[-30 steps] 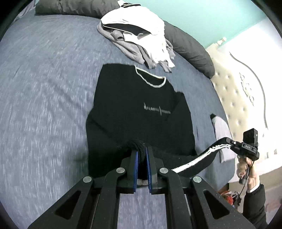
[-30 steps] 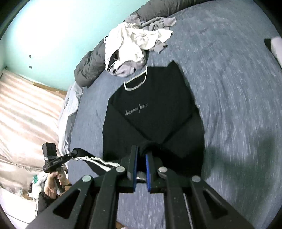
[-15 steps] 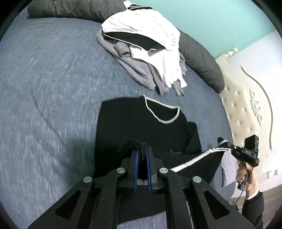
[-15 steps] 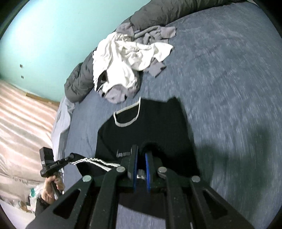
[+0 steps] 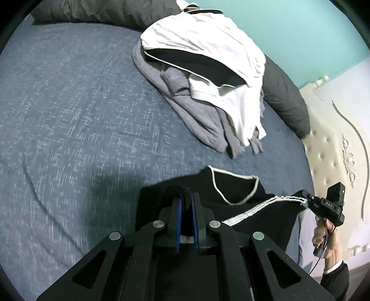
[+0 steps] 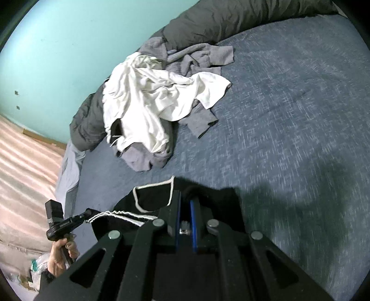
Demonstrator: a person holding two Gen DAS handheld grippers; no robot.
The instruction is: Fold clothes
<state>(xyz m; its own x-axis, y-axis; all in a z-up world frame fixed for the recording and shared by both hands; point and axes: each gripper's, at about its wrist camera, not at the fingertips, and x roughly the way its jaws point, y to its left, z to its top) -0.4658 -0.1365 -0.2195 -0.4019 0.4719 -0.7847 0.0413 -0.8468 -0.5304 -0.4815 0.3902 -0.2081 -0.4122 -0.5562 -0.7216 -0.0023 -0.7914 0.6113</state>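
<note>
**Two grippers, one black sweater hem**

Both tongs are clamped on the black sweater [image 5: 240, 192]. The left gripper [image 5: 186, 203] pinches a bunched black fold between its blue pads; the right gripper [image 6: 185, 208] does the same at the other end, with the white-striped hem [image 5: 252, 207] stretched between them. Just beyond the fingertips lies the white-trimmed collar [image 6: 155, 196] on the blue bedspread [image 5: 69, 115]. Farther ahead sits a pile of white and grey clothes [image 5: 208, 76], against a dark grey duvet [image 6: 231, 20].

The black sweater's hem [image 5: 245, 214] is carried up over its chest (print now covered), near the collar [image 5: 233, 187].
</note>
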